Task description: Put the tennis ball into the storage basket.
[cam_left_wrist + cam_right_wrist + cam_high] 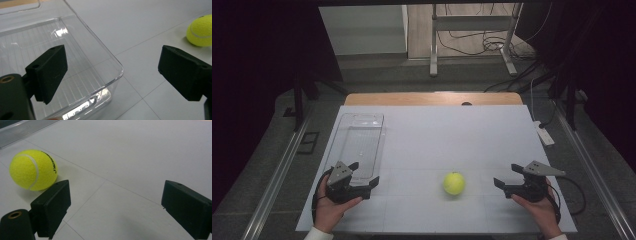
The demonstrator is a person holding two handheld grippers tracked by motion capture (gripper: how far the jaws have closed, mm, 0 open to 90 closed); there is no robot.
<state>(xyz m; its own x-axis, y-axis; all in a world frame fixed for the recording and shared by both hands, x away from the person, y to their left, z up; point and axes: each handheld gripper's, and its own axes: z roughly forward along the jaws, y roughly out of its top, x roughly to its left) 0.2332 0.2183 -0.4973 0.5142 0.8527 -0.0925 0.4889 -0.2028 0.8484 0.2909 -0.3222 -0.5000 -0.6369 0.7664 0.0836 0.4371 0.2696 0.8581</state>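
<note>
Tennis ball: rests on the white bench, free of any hold, between the two grippers and nearer the right one. Seen along the right gripper, the ball sits just beyond and outside its left finger, not between the fingers. Those fingers stand wide apart with nothing in them.

Left gripper: fingers likewise spread and empty, poised over the near corner of the clear plastic tray. The ball lies well off past its right finger.

Step in hand, as judged: the approach, before any grasp; the ball has not been picked up. The next move calls for the right gripper to swing toward the ball until it sits squarely between the fingers, then close on it; a round ball may roll if nudged by one finger first.

Container: the tray holds nothing; its ribbed floor is bare.
</note>
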